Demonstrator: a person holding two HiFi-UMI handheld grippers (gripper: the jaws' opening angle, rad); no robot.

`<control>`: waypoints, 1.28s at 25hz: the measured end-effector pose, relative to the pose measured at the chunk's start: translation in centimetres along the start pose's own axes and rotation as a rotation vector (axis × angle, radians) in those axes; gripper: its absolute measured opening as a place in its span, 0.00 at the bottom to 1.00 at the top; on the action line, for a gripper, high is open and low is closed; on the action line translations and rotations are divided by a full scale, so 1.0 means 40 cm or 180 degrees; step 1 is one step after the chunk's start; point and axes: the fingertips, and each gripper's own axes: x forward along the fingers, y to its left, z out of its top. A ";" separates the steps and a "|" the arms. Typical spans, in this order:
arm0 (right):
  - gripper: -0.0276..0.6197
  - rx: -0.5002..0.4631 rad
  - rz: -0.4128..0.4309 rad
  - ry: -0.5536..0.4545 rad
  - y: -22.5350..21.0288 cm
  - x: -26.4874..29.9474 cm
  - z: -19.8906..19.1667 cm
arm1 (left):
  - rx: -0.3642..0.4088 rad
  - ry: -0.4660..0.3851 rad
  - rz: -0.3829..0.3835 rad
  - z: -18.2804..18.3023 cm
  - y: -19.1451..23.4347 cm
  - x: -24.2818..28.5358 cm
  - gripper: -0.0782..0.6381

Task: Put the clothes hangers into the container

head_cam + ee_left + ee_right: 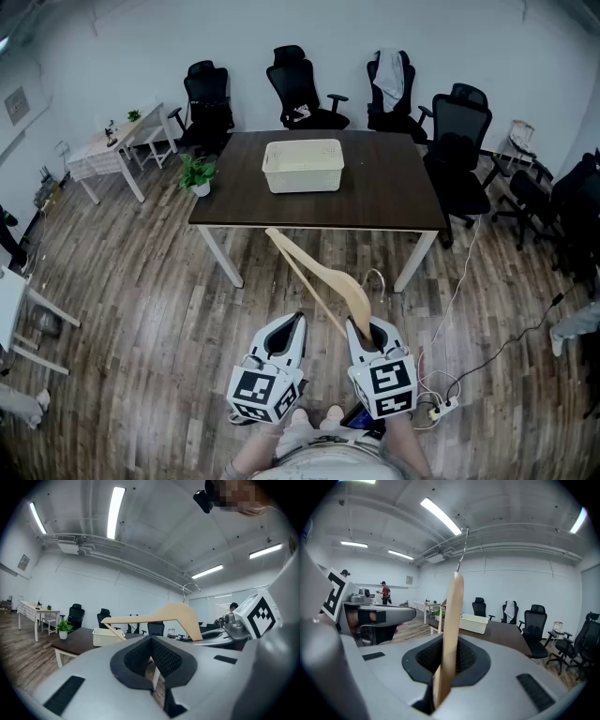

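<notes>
The pale wooden clothes hanger (314, 272) is clamped by one end in the right tongs (361, 330), lower centre; the left tongs (289, 330) appear shut and empty. It should be carried over the cream plastic basket (303, 166) on the dark table (384, 192), upper centre, and lowered before release.

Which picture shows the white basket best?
The head view: the whole white basket shows from above, on the dark table. Both gripper views show only its side, small and far off.
</notes>
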 end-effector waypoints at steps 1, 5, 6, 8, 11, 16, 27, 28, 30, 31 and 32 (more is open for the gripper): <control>0.09 -0.0001 0.0009 -0.0005 -0.005 0.001 0.001 | 0.0004 -0.0005 0.0003 0.001 -0.004 0.005 0.12; 0.09 0.0025 0.0053 -0.0031 -0.018 -0.006 -0.003 | -0.0001 -0.0005 0.0006 -0.004 -0.023 0.014 0.12; 0.09 0.0025 0.0064 -0.0038 -0.020 -0.009 -0.004 | -0.0004 -0.0003 0.0005 -0.007 -0.028 0.014 0.12; 0.09 0.0009 0.0084 -0.0050 -0.027 -0.014 -0.004 | -0.0011 -0.0001 0.0007 -0.011 -0.039 0.016 0.12; 0.09 0.0005 0.0135 -0.0062 -0.037 -0.019 -0.004 | -0.0029 0.0012 0.0025 -0.017 -0.052 0.020 0.12; 0.09 -0.0003 0.0201 -0.0080 -0.049 -0.026 -0.010 | -0.0064 -0.0007 0.0076 -0.022 -0.066 0.013 0.12; 0.09 -0.0044 0.0347 -0.0094 -0.032 -0.052 -0.032 | -0.0105 -0.0027 0.0234 -0.050 -0.088 -0.030 0.12; 0.09 -0.0041 0.0343 -0.0095 -0.032 -0.051 -0.032 | -0.0108 -0.0022 0.0241 -0.053 -0.087 -0.032 0.12; 0.09 -0.0030 0.0336 -0.0100 -0.031 -0.047 -0.030 | -0.0118 -0.0019 0.0246 -0.057 -0.079 -0.034 0.12; 0.09 -0.0024 0.0334 -0.0106 -0.028 -0.043 -0.027 | -0.0125 -0.0023 0.0247 -0.056 -0.072 -0.035 0.12; 0.09 -0.0020 0.0333 -0.0114 -0.025 -0.040 -0.023 | -0.0130 -0.0033 0.0248 -0.053 -0.065 -0.036 0.12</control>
